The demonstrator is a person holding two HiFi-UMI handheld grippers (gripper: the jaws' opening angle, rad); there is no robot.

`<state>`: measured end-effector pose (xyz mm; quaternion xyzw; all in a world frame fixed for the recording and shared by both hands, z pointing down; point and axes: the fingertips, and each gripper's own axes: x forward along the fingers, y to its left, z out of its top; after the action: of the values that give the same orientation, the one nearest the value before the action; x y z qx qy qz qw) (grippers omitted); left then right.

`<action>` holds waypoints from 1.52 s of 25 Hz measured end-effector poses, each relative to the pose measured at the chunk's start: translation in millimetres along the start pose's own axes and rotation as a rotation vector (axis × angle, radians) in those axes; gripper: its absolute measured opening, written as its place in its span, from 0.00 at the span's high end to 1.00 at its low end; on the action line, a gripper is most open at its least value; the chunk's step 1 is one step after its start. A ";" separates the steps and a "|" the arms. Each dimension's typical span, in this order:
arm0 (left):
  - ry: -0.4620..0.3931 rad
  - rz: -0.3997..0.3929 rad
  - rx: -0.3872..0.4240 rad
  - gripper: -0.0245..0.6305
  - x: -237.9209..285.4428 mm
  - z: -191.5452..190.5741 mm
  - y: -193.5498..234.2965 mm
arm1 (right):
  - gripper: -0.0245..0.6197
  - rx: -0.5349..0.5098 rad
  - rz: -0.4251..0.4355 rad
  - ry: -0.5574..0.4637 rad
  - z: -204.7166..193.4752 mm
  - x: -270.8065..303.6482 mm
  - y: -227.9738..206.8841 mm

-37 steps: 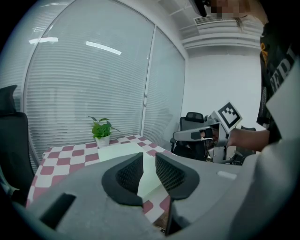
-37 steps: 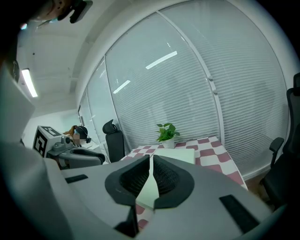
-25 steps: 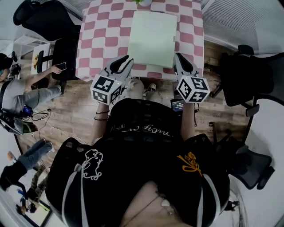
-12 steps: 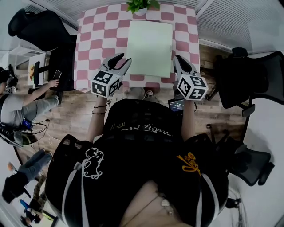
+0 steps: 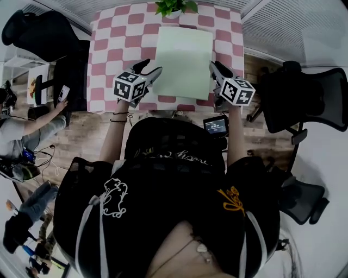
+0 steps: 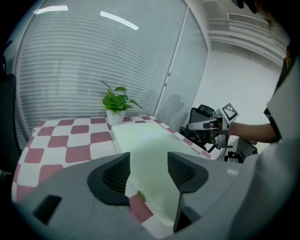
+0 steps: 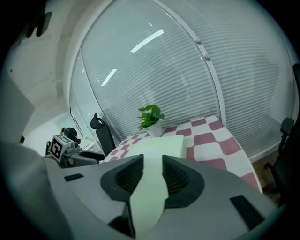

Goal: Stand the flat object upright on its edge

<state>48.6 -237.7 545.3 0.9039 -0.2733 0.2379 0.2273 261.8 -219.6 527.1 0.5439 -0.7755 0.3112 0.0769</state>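
The pale green flat board [image 5: 185,62] lies face-down-flat on the pink-and-white checkered tablecloth [image 5: 114,43], its far end just in front of a small potted plant [image 5: 173,6], so nothing of the standing-up is done yet. The left gripper [image 5: 152,66] sits at the board's near left edge and the right gripper [image 5: 216,65] at its near right edge. The left jaws have just been opening and stand wide; the right jaws have just been opening too, but show only a narrow gap. Each gripper view shows the board through the gap, not clamped. Gripping an edge, tipping the board up and balancing it all remain.
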 end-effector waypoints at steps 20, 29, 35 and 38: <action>0.041 -0.178 -0.473 0.43 80.7 -25.1 47.4 | 0.53 0.295 0.066 0.244 -56.9 78.4 -49.0; 0.065 -0.241 -0.520 0.43 87.2 -31.3 45.2 | 0.52 0.335 0.074 0.244 -59.4 79.4 -49.8; 0.090 -0.221 -0.464 0.43 82.6 -31.1 42.6 | 0.53 0.279 0.039 0.252 -56.0 75.5 -46.9; 0.085 -0.216 -0.428 0.43 74.3 -27.5 40.9 | 0.53 0.226 0.048 0.246 -47.8 71.9 -38.7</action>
<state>70.4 -282.1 619.6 0.8482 -0.2095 0.1868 0.4491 257.3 -258.0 613.5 0.4881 -0.7332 0.4624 0.1020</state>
